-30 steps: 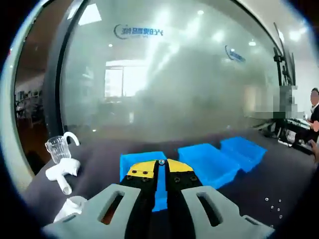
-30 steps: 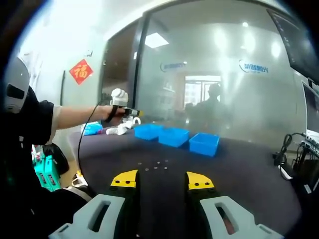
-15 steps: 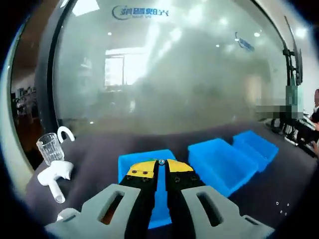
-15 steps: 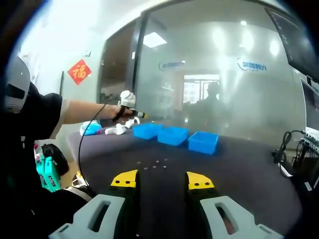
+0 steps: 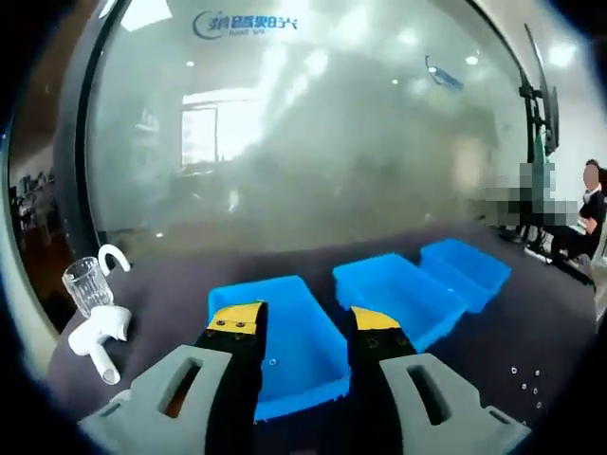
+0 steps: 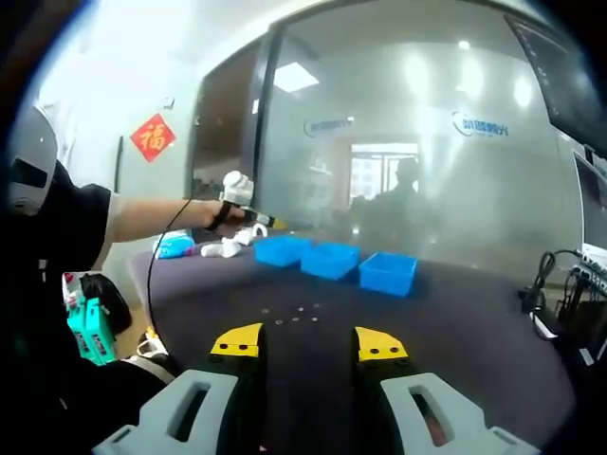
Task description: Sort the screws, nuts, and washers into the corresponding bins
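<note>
In the left gripper view the left gripper (image 5: 305, 322) hangs released, its yellow-tipped jaws spread apart over the nearest blue plastic bin (image 5: 285, 341). A small metal piece (image 5: 273, 361) lies on that bin's floor (too small to tell whether screw, nut or washer). Two more blue plastic bins, the middle bin (image 5: 398, 296) and the far bin (image 5: 465, 268), stand in a row beside it on the dark surface (image 5: 171, 294). A scatter of small metal fasteners (image 5: 524, 384) lies on the surface to the right, well apart from the bins. At left stand a clear ribbed glass cup (image 5: 83, 282) and a white plastic piece (image 5: 100, 330) just beside it.

In the right gripper view the right gripper (image 6: 308, 343) is likewise released, holding nothing, above the surface near the fasteners, with the person's arm (image 6: 156, 216) reaching toward the bins.
</note>
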`<action>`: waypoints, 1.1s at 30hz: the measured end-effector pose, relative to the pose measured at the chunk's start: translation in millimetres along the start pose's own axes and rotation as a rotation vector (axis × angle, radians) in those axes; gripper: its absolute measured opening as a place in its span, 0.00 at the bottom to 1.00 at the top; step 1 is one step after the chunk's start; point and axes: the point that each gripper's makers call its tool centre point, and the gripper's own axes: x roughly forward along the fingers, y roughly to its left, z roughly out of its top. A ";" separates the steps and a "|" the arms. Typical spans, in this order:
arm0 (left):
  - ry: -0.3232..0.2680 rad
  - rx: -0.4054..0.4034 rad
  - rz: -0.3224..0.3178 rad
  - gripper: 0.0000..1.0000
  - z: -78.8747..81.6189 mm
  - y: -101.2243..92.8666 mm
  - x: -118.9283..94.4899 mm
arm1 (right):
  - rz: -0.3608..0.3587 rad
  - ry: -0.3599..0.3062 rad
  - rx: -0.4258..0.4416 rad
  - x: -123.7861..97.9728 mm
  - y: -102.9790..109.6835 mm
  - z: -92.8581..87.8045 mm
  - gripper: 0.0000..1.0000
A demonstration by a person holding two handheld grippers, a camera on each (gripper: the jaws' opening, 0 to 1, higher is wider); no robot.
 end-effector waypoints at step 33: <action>-0.122 0.062 -0.367 0.41 -59.2 -94.7 -218.1 | -0.013 -0.023 -0.013 4.1 -8.9 13.6 0.32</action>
